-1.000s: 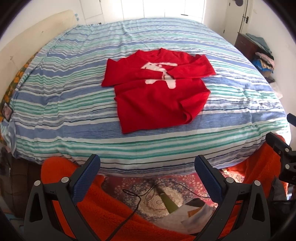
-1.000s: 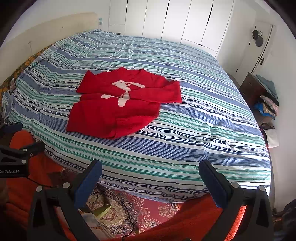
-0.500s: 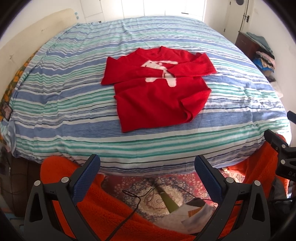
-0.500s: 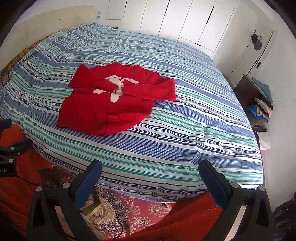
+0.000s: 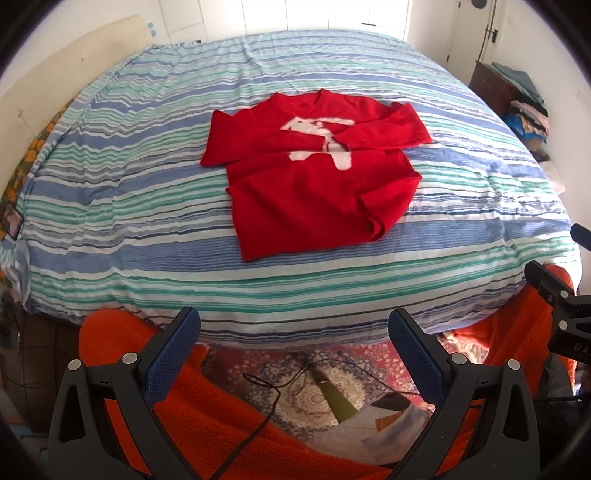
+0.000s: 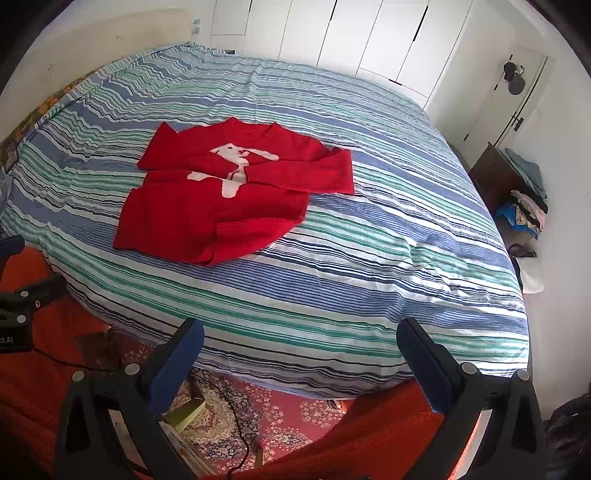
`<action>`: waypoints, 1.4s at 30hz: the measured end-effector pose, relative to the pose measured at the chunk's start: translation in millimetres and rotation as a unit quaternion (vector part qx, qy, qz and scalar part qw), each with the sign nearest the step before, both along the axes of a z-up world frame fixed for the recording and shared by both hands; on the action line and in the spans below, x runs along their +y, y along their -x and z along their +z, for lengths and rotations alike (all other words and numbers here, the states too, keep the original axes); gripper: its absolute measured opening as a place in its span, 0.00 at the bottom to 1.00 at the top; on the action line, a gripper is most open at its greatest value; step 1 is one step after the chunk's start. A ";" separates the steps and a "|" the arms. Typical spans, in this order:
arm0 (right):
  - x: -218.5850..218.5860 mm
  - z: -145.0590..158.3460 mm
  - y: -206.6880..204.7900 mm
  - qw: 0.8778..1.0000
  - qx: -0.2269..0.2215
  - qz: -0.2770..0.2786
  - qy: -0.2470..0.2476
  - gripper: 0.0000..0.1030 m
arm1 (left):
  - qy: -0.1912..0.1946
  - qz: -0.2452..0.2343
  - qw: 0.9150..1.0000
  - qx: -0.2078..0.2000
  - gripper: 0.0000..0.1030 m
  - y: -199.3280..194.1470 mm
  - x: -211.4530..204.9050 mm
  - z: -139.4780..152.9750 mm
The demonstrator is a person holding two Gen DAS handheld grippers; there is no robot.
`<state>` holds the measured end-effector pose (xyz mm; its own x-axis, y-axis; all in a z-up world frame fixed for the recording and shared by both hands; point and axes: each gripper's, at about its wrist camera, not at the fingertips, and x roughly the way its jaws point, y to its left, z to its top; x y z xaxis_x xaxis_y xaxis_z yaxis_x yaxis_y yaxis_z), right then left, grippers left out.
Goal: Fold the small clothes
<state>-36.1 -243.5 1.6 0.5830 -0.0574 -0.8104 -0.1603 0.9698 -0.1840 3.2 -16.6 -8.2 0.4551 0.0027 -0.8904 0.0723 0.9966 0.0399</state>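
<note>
A small red sweater (image 5: 314, 177) with a white rabbit motif lies flat on the striped bed (image 5: 147, 206), both sleeves crossed over its chest and its lower right hem turned up. The right wrist view shows the same sweater (image 6: 229, 195) left of centre on the bed (image 6: 369, 258). My left gripper (image 5: 294, 326) hangs open below the bed's near edge, well short of the sweater, with nothing between its blue pads. My right gripper (image 6: 300, 336) is open too, empty, off the near edge and to the sweater's right. The right gripper's body (image 5: 561, 306) shows at the left view's right margin.
Orange fleece fabric (image 5: 207, 413) covers the foreground. A patterned rug (image 5: 314, 384) with a black cable and papers lies on the floor between. A dark cabinet (image 6: 498, 177) piled with clothes stands by the right wall. White wardrobe doors (image 6: 332, 33) line the far wall.
Both grippers have drifted slightly; the right view has risen and pulled back, so the sweater sits further left and lower. The sweater itself has not moved. Both grippers stay open.
</note>
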 end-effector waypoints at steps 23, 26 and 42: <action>60.3 -157.8 -169.9 0.983 0.112 0.046 -0.136 0.07 | -0.011 0.124 0.991 0.048 0.99 1.2 74.0 -53.1; 12.3 -144.5 -136.4 0.978 0.108 0.006 -0.180 0.07 | 0.004 0.140 0.988 0.067 0.99 -6.6 85.9 -68.3; -80.9 -183.3 -128.5 0.870 0.121 -0.073 -0.471 0.62 | 0.313 0.152 0.934 0.087 0.77 -119.9 144.2 -162.8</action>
<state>92.3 -324.3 -181.7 0.4303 0.6403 -0.6363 0.0550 0.6850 0.7265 123.2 127.6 -170.9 0.3661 -0.4365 -0.8218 -0.2674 0.7966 -0.5422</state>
